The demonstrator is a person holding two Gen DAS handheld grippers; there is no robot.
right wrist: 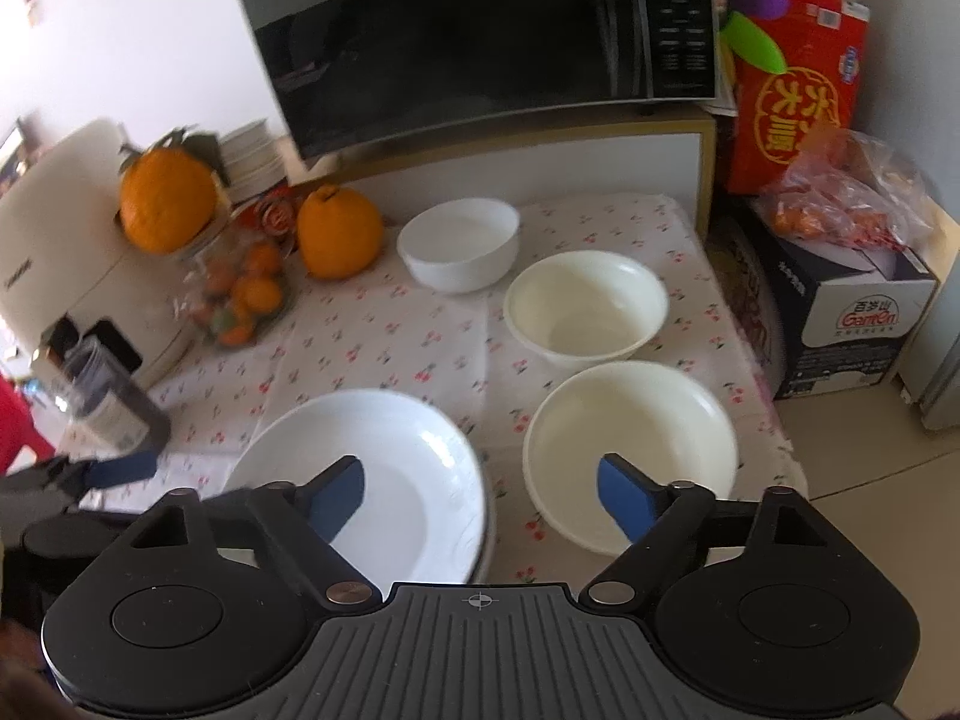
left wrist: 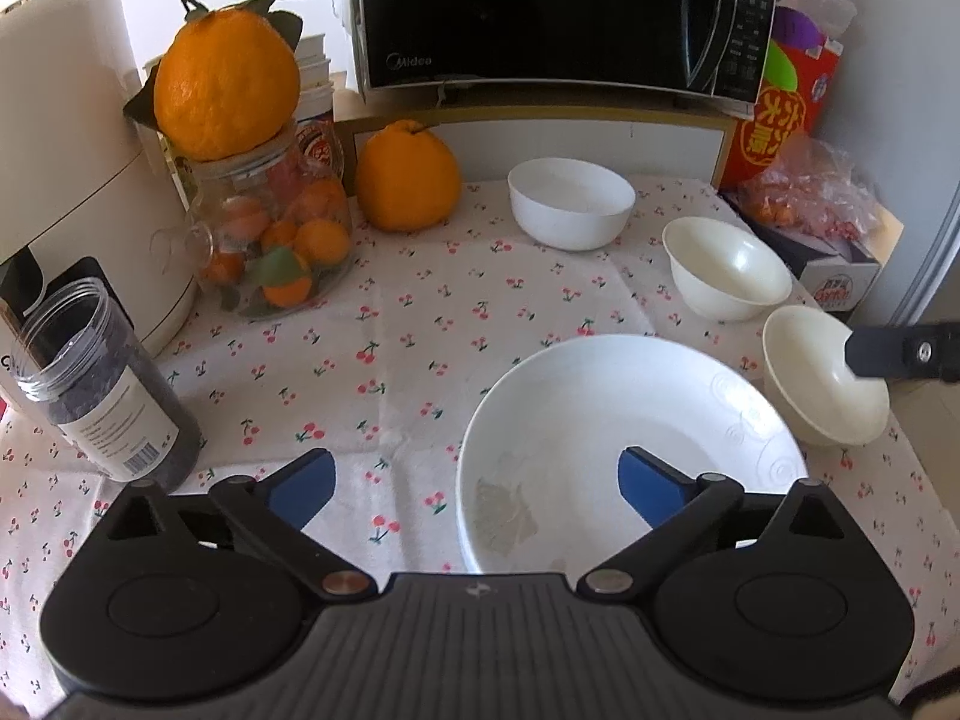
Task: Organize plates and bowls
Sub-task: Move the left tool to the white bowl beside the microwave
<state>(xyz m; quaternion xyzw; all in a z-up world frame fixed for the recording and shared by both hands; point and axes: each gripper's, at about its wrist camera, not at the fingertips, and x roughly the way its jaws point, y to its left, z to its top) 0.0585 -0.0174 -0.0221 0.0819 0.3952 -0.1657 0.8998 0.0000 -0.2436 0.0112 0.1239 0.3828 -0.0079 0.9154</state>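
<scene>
Left gripper (left wrist: pixel 477 489) with jaws wide apart, empty; the white plate (left wrist: pixel 630 450) lies on the cherry-print cloth (left wrist: pixel 390 360) under its right-hand jaw. Right gripper (right wrist: pixel 480 495) likewise spread and empty, straddling the gap between plate and nearest cream bowl (right wrist: pixel 630 450); second cream bowl (right wrist: pixel 585 306) and white bowl (right wrist: pixel 459 243) beyond.

Plate (left wrist: pixel 630 438): near rim hidden behind left gripper (left wrist: pixel 477 489) body. Right wrist view: jar of oranges (right wrist: pixel 240 294) left of the jaws motion-blurred. Microwave (left wrist: pixel 558 12) top cut off.
</scene>
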